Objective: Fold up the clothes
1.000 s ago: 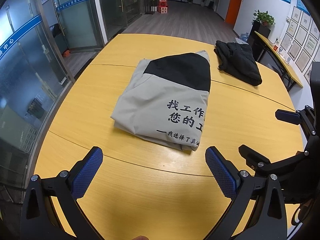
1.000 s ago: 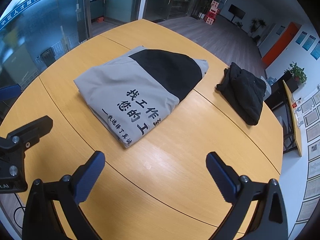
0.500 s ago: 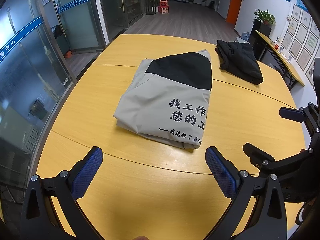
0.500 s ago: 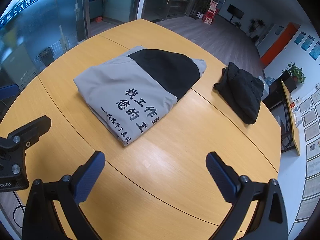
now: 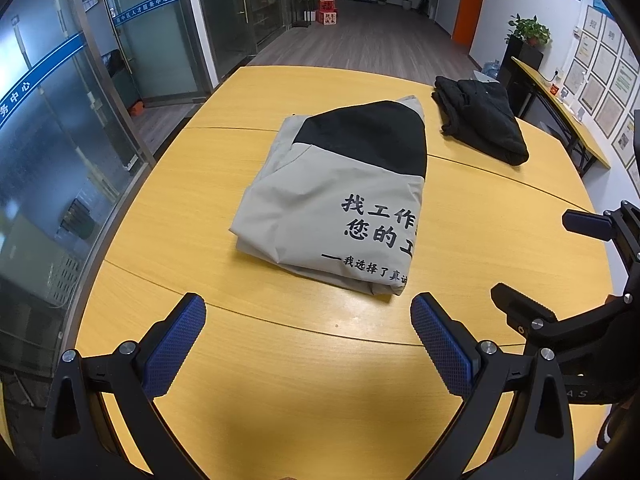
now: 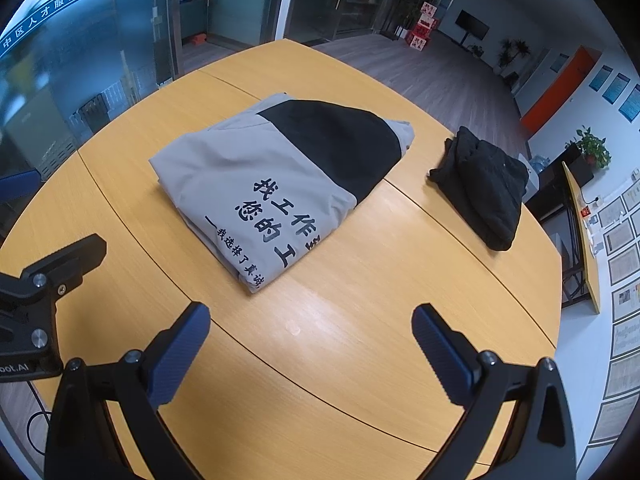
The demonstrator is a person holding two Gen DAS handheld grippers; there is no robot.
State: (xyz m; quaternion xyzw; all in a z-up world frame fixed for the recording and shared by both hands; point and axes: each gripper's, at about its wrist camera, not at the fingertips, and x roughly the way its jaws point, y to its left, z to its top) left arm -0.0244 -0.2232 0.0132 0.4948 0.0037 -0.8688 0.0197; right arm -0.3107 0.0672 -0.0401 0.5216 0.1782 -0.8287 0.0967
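A grey and black garment (image 5: 340, 200) with black Chinese print lies folded into a neat rectangle on the round yellow table (image 5: 280, 380); it also shows in the right wrist view (image 6: 280, 184). My left gripper (image 5: 308, 336) is open and empty, held above the table short of the garment's near edge. My right gripper (image 6: 312, 340) is open and empty, also short of the garment. The right gripper shows at the right edge of the left wrist view (image 5: 560, 272). The left gripper's fingers (image 6: 56, 264) show at the left of the right wrist view.
A folded black garment (image 5: 480, 124) lies at the table's far right, also seen in the right wrist view (image 6: 484, 188). Glass partitions (image 5: 60, 140) stand to the left. A narrow side desk (image 5: 560, 116) and framed papers line the right wall.
Both grippers have drawn back slightly from the folded garment, which sits a little farther away in both views. Both stay open and empty.
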